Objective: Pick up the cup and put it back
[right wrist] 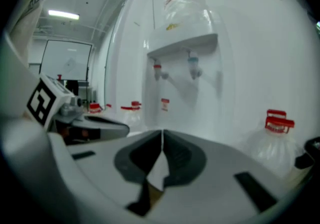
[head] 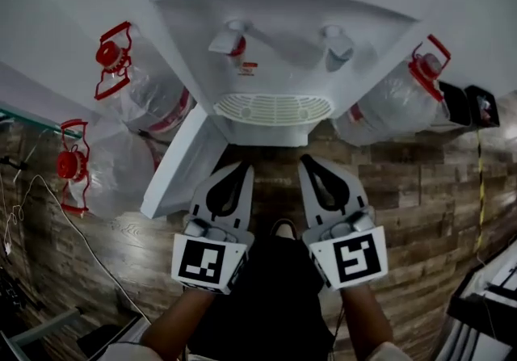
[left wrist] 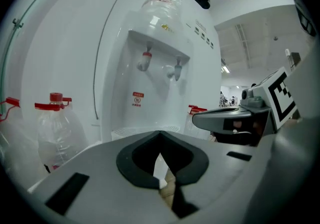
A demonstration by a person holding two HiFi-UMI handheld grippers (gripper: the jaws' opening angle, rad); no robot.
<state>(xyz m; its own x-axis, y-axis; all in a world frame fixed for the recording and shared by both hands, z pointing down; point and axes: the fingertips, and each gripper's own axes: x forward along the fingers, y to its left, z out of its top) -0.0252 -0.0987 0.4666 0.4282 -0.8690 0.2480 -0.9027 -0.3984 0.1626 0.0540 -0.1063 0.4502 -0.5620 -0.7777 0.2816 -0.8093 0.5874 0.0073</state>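
2 closed hand-held grippers face a water dispenser (head: 275, 36) with 3 clear jugs around it.
At lower centre of the head view, the left hand-held gripper (head: 245, 167) and the right hand-held gripper (head: 305, 159) each have their jaws shut together with nothing between them, pointing toward the drip tray (head: 273, 107). Red-capped jugs stand on the wooden floor (head: 404, 190): 1 at upper left (head: 149, 93), 1 at left (head: 105, 170) and 1 at upper right (head: 396, 101). I cannot tell whether they hold water. An upturned bottle (left wrist: 162, 2) tops the dispenser. The cup shows in no view.
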